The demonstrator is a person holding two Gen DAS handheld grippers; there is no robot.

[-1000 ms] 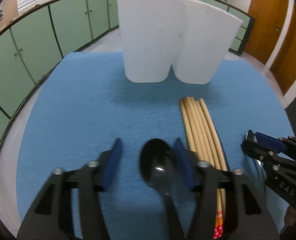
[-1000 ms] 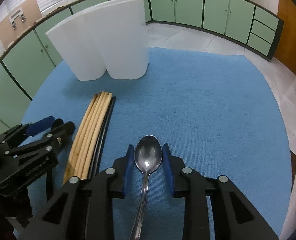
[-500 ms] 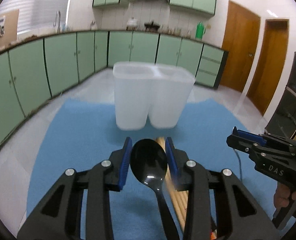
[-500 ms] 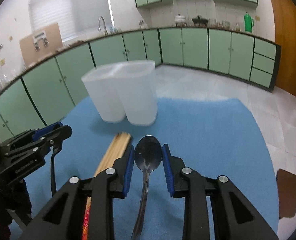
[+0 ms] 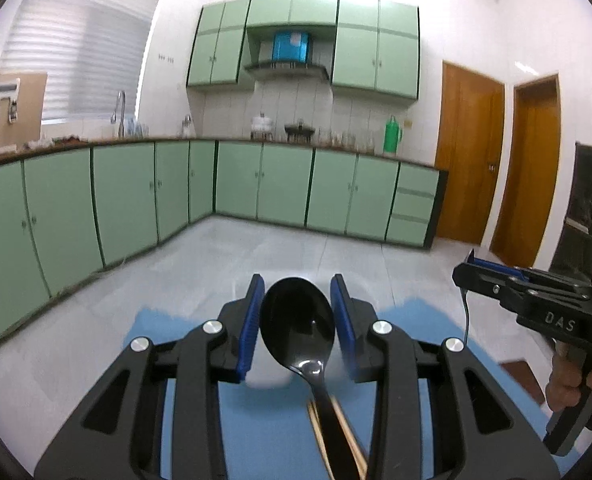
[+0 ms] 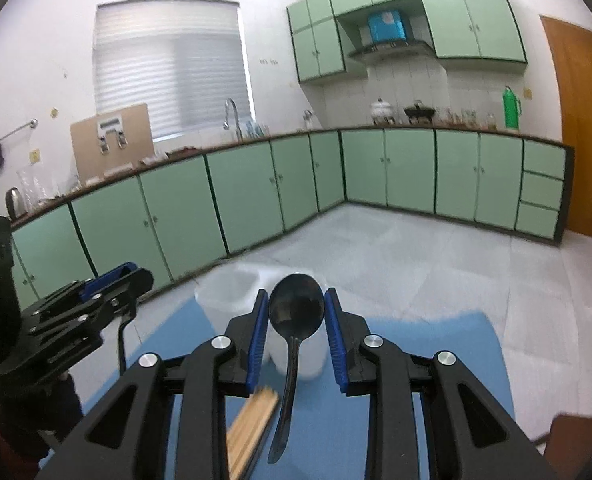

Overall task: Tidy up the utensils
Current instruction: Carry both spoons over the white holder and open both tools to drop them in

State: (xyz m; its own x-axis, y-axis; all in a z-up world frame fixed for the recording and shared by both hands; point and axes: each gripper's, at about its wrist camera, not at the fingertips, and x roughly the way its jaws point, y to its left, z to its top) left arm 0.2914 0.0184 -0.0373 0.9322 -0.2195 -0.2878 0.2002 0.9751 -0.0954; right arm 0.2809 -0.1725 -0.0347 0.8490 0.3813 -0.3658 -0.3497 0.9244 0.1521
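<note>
Though blurred, spoons [image 5: 297, 322] above mat [image 6: 436, 344] edge.

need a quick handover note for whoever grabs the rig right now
Left gripper: shut on the black spoon, lifted off the mat.
Right gripper: shut on the metal spoon, also raised.
White twin container stands ahead on the blue mat; chopsticks lie on the mat below the jaws.
Done: both spoons picked up.
Left: drop the spoons into the container, then the chopsticks.
</note>
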